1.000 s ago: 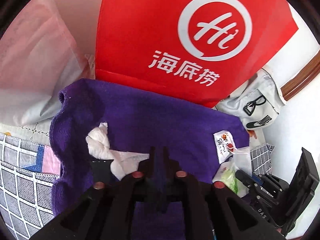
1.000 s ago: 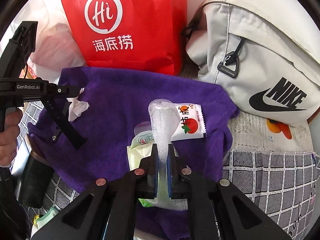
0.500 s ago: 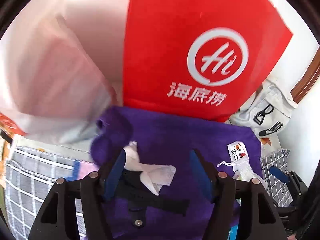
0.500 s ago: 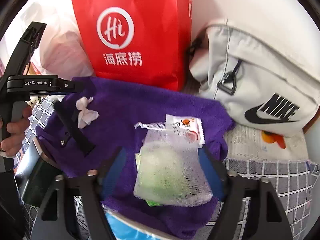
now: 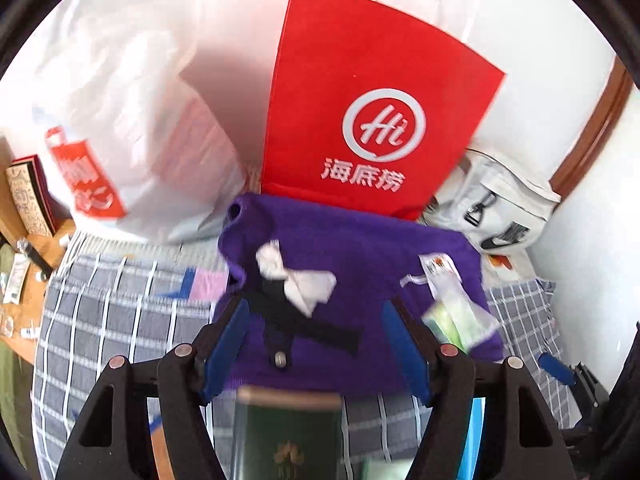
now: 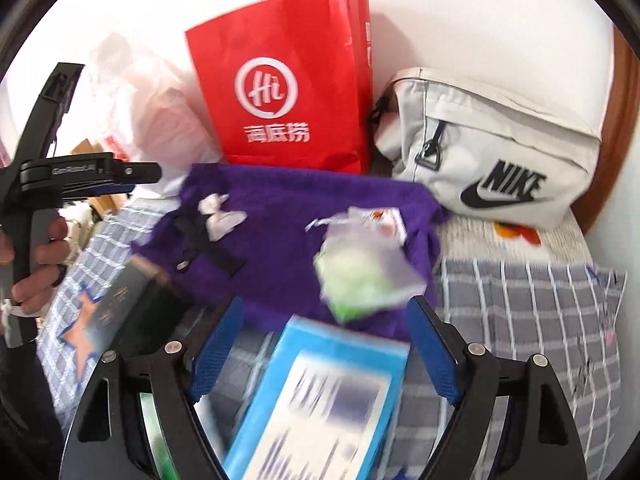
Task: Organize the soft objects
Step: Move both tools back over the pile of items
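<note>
- Purple towel [image 5: 360, 248]: plush, rumpled, spread on the checked bedding [image 5: 120, 312] before the red paper bag [image 5: 372, 100].
- On it: crumpled white tissue [image 5: 296, 280], black strap [image 5: 304, 324], mesh pouch [image 6: 360, 268] of pale green contents, blurred.
- Left gripper [image 5: 316, 344]: jaws wide apart, empty.
- Right gripper [image 6: 324, 348]: jaws wide apart, empty.

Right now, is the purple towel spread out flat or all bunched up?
Mostly spread out. The purple towel lies flat on the bed, with the white tissue and mesh pouch on top; only its left corner is rolled.
</note>
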The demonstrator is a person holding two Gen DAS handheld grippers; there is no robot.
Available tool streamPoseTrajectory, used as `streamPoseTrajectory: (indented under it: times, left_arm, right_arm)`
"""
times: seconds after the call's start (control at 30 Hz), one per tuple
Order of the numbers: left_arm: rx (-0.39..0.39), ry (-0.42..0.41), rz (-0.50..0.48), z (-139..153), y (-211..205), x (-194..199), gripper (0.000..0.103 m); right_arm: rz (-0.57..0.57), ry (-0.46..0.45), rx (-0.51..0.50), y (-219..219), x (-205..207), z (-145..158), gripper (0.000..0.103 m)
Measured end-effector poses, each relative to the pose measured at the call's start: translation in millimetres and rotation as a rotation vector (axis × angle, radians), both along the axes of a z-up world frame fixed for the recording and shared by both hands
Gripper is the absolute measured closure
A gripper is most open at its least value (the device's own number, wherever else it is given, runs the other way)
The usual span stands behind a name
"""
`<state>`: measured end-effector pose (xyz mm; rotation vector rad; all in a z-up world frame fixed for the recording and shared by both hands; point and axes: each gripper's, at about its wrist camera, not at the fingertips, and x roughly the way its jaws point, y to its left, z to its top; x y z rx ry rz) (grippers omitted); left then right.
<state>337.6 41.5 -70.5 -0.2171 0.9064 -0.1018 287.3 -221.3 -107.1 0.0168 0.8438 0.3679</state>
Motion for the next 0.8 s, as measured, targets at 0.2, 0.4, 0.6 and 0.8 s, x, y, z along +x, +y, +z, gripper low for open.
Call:
streamPoseTrajectory:
  times: [0.2, 0.4, 0.6, 0.8]
  left_arm:
    - [0.007, -0.001, 0.013, -2, 3, -52, 0.035]
    - [0.004, 0.014, 0.021, -14, 9, -99, 0.035]
    - [0.003, 0.034, 0.034, -33, 16, -138, 0.035]
    - [-0.009, 0.063, 0.035, -48, 19, -167, 0.035]
  right_arm:
    - [0.027, 0.022, 0.015, 4, -71, 1, 0.040]
    - [0.092, 0.066, 0.003, 14, -138, -9, 0.040]
    - [0.124, 0.162, 0.000, 26, -173, -48, 0.040]
    - [0.125, 0.207, 0.022, 42, -166, -79, 0.040]
